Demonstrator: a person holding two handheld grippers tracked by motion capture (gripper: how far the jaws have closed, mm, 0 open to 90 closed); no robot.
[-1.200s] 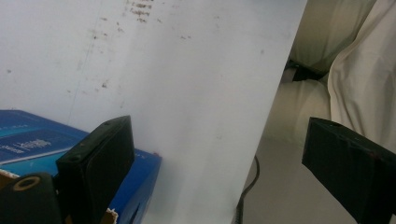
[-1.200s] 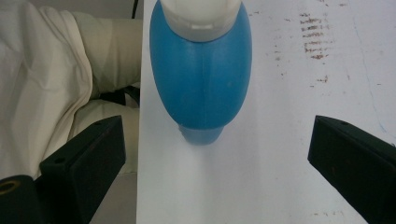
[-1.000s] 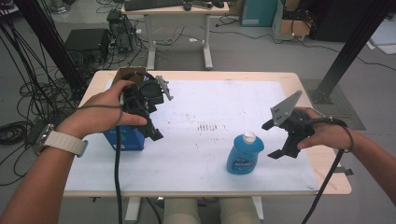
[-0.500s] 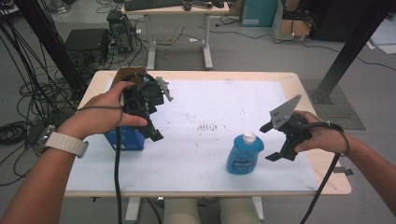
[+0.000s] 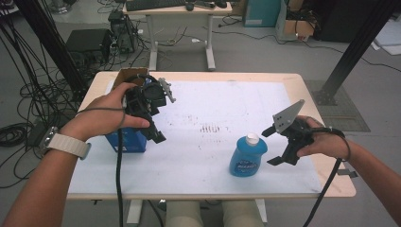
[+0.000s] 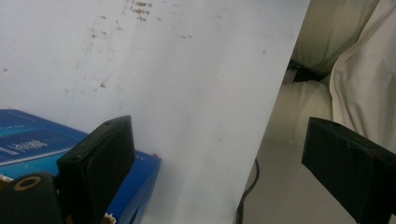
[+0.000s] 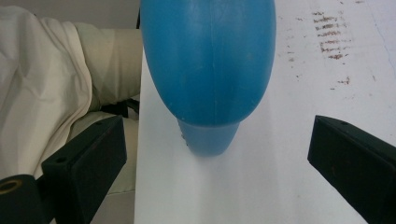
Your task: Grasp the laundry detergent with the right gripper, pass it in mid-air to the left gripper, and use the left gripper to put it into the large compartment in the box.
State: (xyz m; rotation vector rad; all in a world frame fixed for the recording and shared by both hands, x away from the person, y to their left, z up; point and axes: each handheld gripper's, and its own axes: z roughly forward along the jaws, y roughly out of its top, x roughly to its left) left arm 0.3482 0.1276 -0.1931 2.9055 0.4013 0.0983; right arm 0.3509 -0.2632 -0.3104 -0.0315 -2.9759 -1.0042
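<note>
A blue plastic bottle [image 5: 248, 158] with a white cap [image 5: 253, 138] stands on the white table sheet [image 5: 213, 104] near the front. My right gripper [image 5: 271, 147] hovers just to its right, open, jaws spread and pointing at it without touching. In the right gripper view the blue bottle [image 7: 208, 65] rises large ahead of the right gripper [image 7: 219, 140], between and beyond the two wide jaws. My left gripper [image 5: 153, 130] is held above a blue box [image 5: 125, 142] at the left, open and empty. In the left gripper view the left gripper [image 6: 219, 144] points at the sheet's front edge, the blue box [image 6: 28, 140] at lower left.
A brown cardboard box [image 5: 130, 75] sits at the table's back left, behind my left hand. Faint brown stains [image 5: 210, 127] mark the sheet's middle. The person's light trousers [image 6: 355, 56] lie past the front edge. Cables trail from both grippers; desks and cable heaps stand beyond the table.
My right gripper has crept slightly left and nearer the bottle. The left gripper and the bottle have stayed put.
</note>
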